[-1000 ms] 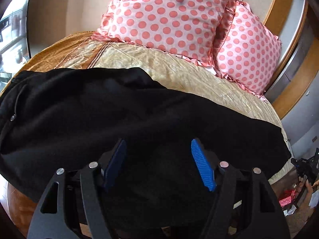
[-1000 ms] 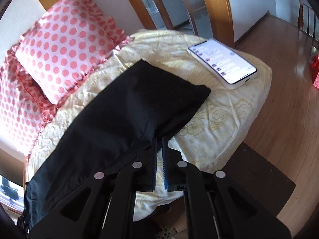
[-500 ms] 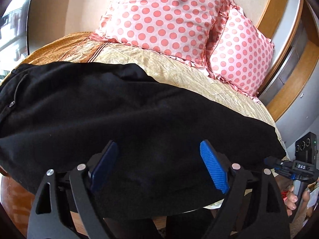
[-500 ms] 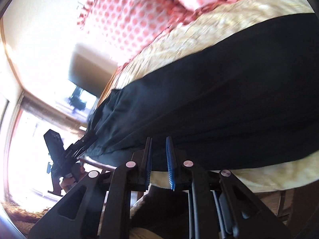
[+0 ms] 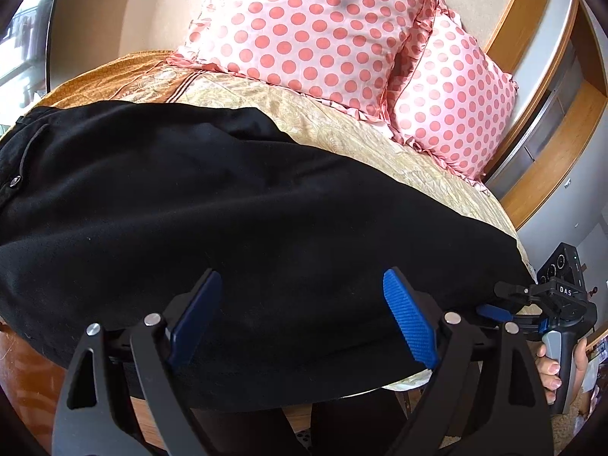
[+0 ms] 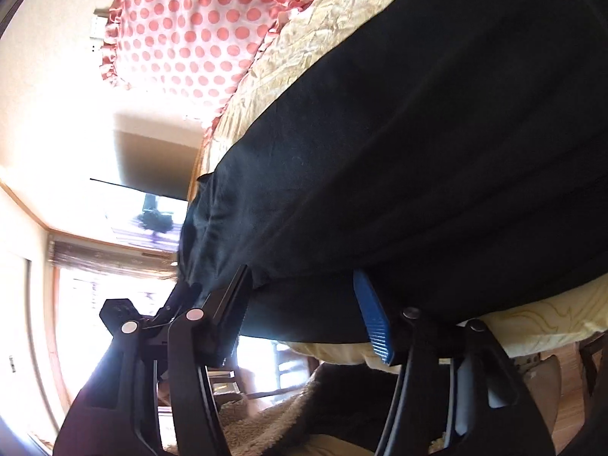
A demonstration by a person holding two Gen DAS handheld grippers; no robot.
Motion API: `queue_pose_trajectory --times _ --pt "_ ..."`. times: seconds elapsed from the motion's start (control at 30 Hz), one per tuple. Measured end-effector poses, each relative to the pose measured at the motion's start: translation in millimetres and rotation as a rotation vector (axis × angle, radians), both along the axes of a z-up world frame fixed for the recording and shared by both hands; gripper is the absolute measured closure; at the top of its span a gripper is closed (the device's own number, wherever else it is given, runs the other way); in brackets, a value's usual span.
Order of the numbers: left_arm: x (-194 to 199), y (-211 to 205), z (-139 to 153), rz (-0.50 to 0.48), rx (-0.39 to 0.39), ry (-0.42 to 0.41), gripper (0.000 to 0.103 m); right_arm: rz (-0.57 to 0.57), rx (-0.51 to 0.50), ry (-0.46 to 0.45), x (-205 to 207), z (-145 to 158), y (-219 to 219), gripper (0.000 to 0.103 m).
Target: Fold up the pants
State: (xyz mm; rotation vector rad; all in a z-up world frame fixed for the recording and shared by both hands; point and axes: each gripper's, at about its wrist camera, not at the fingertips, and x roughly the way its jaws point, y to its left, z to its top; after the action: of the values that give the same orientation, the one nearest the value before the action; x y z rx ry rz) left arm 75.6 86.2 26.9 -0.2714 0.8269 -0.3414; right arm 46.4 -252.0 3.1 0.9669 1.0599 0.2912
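Left wrist view: the left claw stands released, its blue pads spread wide above the near edge of the pants, holding nothing. The pants lie lengthwise across the bed, already doubled leg on leg by the look of them, waistband and button at the left, hems at the right near the bed's end; their near edge hangs slightly over the bed's side. Two pillows rest beyond, well apart from the cloth. At the hem end the right claw appears. In the right wrist view the right claw is likewise released, one pad over and one under the hanging edge, gripping nothing. The step in hand is judged to be taking hold for the next fold. To do it well, each claw should bite through every layer of the edge, not the top one alone; both should then lift together so the cloth stays taut and the hems land square on the waistband.
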Motion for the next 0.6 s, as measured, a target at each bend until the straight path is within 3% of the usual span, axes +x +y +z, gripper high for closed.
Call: queue_pose_trajectory --times 0.17,0.23,0.3,0.4,0.6 --pt "1.4 -0.5 -2.1 -0.001 -0.011 0.006 0.015 -0.058 -0.045 -0.029 1.9 5.4 -4.0 0.047" --pt "1.5 -1.5 -2.4 -0.002 -0.011 0.009 0.015 -0.070 -0.097 -0.044 2.6 7.5 -3.0 0.059" --pt "0.7 -2.0 -1.6 -0.004 -0.011 0.008 0.015 -0.065 -0.120 -0.055 3.1 8.0 -2.8 0.094" --pt "-1.4 -1.3 0.7 -0.004 -0.007 -0.002 0.015 -0.064 -0.084 -0.079 -4.8 7.7 -7.0 0.099" --pt "-1.6 -1.6 3.1 -0.012 -0.009 -0.009 0.014 -0.037 -0.075 -0.171 -31.9 25.2 -12.1 0.100"
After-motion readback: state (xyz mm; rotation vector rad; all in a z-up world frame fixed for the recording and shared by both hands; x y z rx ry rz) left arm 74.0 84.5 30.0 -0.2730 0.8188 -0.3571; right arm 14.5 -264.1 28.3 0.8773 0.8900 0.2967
